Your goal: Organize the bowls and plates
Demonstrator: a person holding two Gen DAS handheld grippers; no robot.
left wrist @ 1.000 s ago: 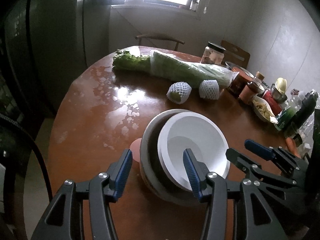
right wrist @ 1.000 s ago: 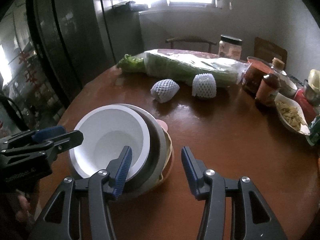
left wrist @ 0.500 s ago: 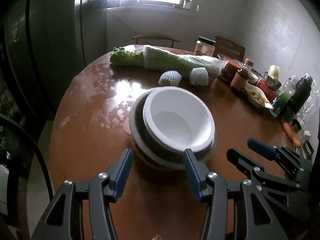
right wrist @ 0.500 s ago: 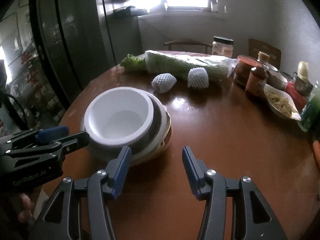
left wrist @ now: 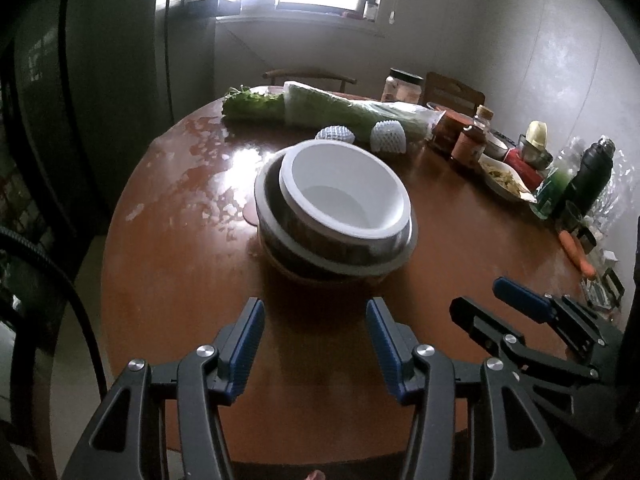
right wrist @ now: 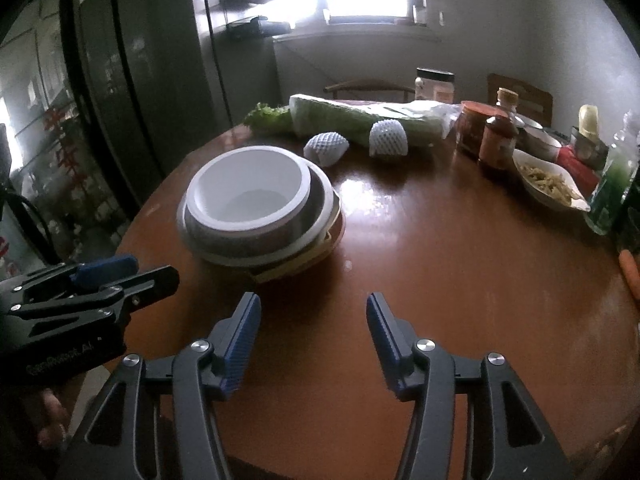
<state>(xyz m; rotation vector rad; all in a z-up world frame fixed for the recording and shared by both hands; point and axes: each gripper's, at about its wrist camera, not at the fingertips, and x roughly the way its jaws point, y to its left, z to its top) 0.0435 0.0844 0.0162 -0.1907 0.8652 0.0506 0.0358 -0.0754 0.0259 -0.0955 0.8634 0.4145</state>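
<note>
Several nested dishes form one stack [left wrist: 334, 216] near the table's [right wrist: 460, 248] left edge: a white bowl [right wrist: 249, 188] on top, a grey-rimmed bowl under it, and what look like plates at the bottom, hard to tell in the dim light. Likely rigid, smooth, breakable and heavy together, so lift it by opposite rims. Both tools hang over the near edge, clear of the stack: left gripper [left wrist: 315, 342] moderately open and empty; right gripper [right wrist: 313, 340] has just been opening, with nothing between its jaws.
</note>
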